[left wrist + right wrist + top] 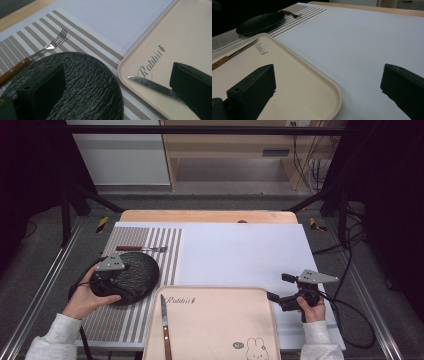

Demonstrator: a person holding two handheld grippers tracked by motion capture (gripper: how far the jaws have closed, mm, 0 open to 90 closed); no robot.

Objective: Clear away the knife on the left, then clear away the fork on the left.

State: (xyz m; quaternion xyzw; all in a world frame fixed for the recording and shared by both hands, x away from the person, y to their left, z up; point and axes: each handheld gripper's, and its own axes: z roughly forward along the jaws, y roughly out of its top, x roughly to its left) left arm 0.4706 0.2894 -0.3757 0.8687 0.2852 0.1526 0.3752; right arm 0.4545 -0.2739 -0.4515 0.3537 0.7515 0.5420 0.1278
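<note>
A round black textured plate (142,272) (85,82) lies on the striped placemat (167,245) (75,32). My left gripper (131,281) (116,70) hovers over the plate's near left part, open, its pads touching nothing. A wooden-handled fork (142,249) (50,46) lies on the placemat just beyond the plate. A wooden-handled knife (165,327) (152,86) rests on the left side of the beige tray (225,320) (175,37), blade pointing away. My right gripper (277,286) (328,70) is open over the tray's right rim (332,87), with nothing in it.
A white mat (240,250) (362,37) covers the middle and right of the wooden table (210,216). The far plate (259,21), fork (289,13) and knife (234,53) appear in the right gripper view. Metal frame rails run along both table sides.
</note>
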